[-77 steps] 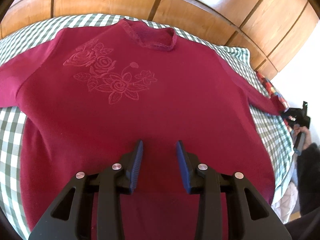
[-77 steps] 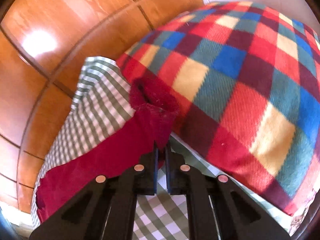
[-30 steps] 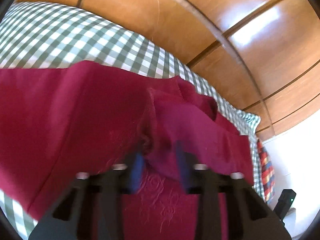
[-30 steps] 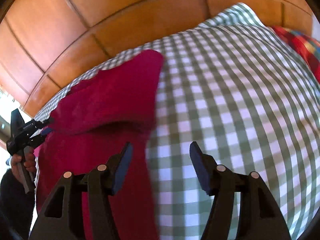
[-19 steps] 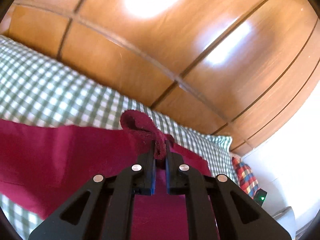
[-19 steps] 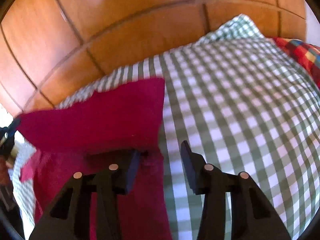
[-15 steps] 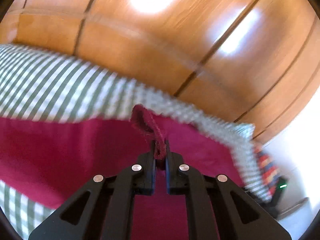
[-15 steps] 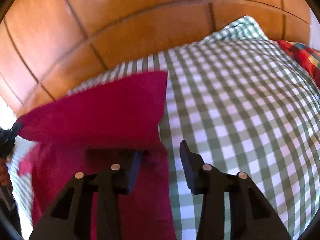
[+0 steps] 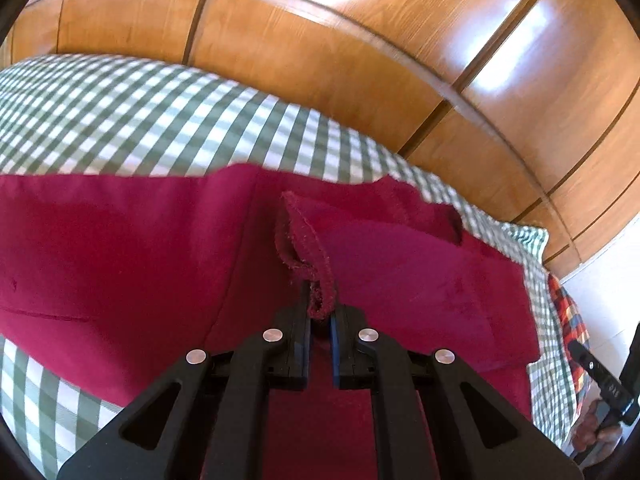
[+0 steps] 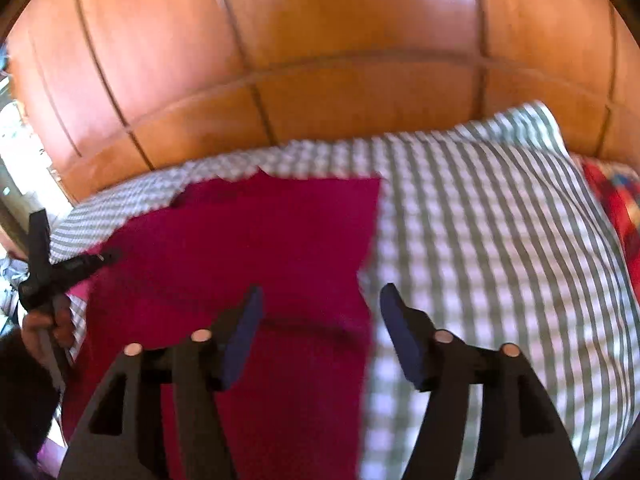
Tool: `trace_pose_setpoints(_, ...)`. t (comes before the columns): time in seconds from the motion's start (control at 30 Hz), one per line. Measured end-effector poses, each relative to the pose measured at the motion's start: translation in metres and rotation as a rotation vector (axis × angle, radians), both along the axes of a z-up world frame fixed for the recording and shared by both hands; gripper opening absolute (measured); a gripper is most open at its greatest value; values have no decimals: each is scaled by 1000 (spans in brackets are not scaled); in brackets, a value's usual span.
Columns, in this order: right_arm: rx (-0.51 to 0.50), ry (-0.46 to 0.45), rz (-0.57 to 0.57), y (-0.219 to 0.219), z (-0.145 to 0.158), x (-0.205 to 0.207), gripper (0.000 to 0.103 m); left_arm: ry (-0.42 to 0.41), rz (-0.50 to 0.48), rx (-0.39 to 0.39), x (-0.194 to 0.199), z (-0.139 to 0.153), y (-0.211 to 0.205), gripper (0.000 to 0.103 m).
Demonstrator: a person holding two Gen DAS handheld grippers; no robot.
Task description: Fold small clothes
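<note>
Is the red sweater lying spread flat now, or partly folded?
Partly folded: the red sweater has one sleeve laid across its body, its cuff pinched in the left claw.

A home bedroom here: green-and-white checked bedspread (image 9: 132, 120) stretching ahead of the claw, glossy wooden wardrobe panels (image 9: 320, 52) rising beyond it, a multicoloured plaid blanket (image 9: 568, 320) off to the right.

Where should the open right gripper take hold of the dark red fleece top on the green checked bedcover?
I would grip the dark red fleece top at its straight folded edge, coming from the bare green checked bedcover side. That edge lies flat and free below the right gripper, whose jaws are opening with nothing between them. The left gripper pinches the sleeve cuff.
</note>
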State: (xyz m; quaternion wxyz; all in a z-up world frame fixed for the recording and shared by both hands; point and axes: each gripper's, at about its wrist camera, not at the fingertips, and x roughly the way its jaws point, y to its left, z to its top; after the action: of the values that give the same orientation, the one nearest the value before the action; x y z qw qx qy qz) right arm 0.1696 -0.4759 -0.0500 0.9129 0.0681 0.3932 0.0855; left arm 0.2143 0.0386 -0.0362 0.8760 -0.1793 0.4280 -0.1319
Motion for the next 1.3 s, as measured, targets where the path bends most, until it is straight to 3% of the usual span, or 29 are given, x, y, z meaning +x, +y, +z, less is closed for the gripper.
trace_pose_setpoints(0.17, -106, 82, -49, 33, -46, 52, 64, -43, 7, 66, -9, 6, -5, 6)
trace_pose_setpoints(0.27, -136, 117, -71, 35, -76, 61, 65, 55, 5, 131, -4, -18, -4, 9)
trace_pose_setpoints(0.37, -194, 32, -74, 44, -82, 49, 65, 40, 32, 96, -8, -15, 5, 11)
trace_pose_setpoints(0.57, -200, 15, -78, 44, -82, 44, 66, -110, 112, 13, -13, 35, 18, 11)
trace_pose_setpoints(0.67, -213, 11, -81, 45, -82, 47, 66, -126, 67, -6, -7, 46, 7, 11)
trace_pose_setpoints(0.73, -211, 10, -81, 45, -82, 47, 66, -87, 30, 73, 3, 36, -12, 11)
trace_pose_setpoints(0.93, -216, 2, -83, 46, -82, 48, 66, 78, 79, 124, 41, -27, -20, 11)
trace_pose_setpoints(0.97, -218, 2, -83, 47, -82, 48, 66, 70, 79, 107, 42, -34, -18, 11)
trace_pose_setpoints(1.2, -217, 4, -86, 46, -83, 49, 67, 47, 71, 51, 28, -23, -3, 11)
trace_pose_setpoints(1.27, -220, 4, -86, 47, -83, 49, 67, 31, 82, 33, 15, -14, 10, 21)
trace_pose_setpoints(1.3, -222, 4, -86, 47, -83, 49, 67, 31, 119, 18, 7, -12, 22, 36)
